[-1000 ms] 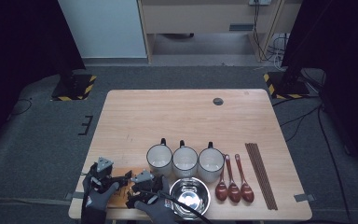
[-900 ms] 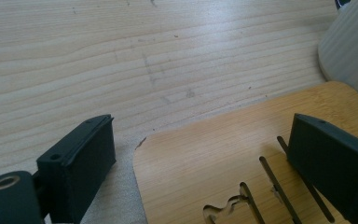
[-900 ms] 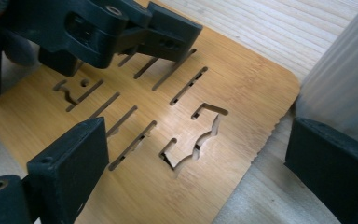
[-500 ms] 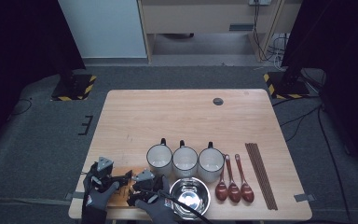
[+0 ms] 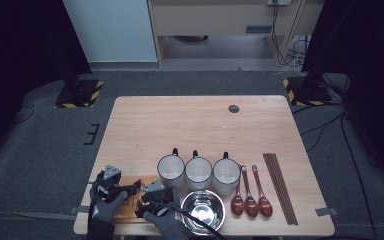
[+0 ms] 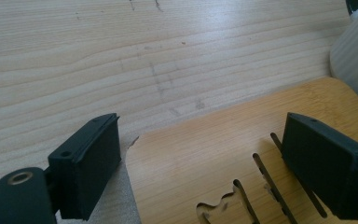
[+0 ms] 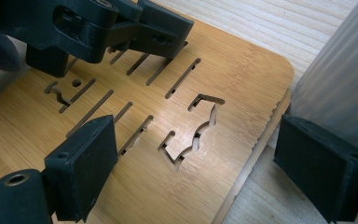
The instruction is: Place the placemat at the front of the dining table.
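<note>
A slotted bamboo board (image 5: pixel 128 204) lies at the table's front left corner, and both gloved hands hold their grippers low over it. My left gripper (image 5: pixel 132 187) straddles one board corner (image 6: pixel 205 158): one jaw stands just off the board on the table, the other over the bamboo. My right gripper (image 5: pixel 147 193) straddles the board's edge (image 7: pixel 242 154) beside a ribbed white mug (image 7: pixel 340 79). Both pairs of jaws have just been closing with the board between them, and no pad presses on it. The left gripper (image 7: pixel 112 46) faces the right one across the slots.
Three white mugs (image 5: pixel 198 171) stand in a row right of the board, the nearest (image 6: pixel 356 51) close to it. In front of them sits a steel bowl (image 5: pixel 202 209). Three brown spoons (image 5: pixel 250 200) and chopsticks (image 5: pixel 280 187) lie at the right.
</note>
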`<move>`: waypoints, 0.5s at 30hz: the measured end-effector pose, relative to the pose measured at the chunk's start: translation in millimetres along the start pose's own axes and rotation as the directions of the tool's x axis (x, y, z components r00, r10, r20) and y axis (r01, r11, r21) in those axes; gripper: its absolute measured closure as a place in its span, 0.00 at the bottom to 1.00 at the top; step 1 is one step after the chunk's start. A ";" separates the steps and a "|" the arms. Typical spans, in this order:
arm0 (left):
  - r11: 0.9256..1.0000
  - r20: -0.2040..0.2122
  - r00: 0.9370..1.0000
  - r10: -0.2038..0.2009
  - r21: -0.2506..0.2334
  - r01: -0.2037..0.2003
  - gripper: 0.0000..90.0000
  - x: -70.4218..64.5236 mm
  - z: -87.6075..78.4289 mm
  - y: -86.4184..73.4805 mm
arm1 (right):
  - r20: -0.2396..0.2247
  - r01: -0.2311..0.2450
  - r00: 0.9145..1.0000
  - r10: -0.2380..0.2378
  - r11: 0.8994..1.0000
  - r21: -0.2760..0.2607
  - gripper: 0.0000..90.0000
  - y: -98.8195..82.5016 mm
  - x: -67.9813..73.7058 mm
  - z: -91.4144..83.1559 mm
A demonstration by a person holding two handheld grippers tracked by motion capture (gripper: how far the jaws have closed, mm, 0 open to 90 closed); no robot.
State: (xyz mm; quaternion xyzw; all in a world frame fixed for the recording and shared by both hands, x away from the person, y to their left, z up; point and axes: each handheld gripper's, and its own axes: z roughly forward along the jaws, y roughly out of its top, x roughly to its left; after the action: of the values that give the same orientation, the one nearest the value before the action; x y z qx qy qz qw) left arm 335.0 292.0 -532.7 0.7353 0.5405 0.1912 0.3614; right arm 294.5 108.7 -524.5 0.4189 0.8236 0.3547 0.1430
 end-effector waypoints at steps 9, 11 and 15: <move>1.000 0.001 1.000 -0.010 -0.008 0.011 0.12 0.8 1.3 -0.6 | 0.010 -0.023 1.000 0.023 1.000 0.007 0.14 0.6 -1.4 2.8; 1.000 0.001 1.000 -0.013 -0.008 0.013 0.12 1.0 1.0 -1.0 | 0.013 -0.023 1.000 0.023 1.000 0.005 0.13 0.1 -0.6 2.9; 1.000 0.001 1.000 -0.018 -0.012 0.018 0.12 0.7 1.2 -1.3 | 0.009 -0.011 1.000 0.010 1.000 0.014 0.11 -0.2 -0.6 2.6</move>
State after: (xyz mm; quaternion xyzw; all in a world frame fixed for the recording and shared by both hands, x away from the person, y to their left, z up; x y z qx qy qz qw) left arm 335.2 292.4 -534.5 0.7283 0.5458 0.1911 0.3676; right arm 296.2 109.4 -526.5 0.4257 0.8232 0.3478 0.1417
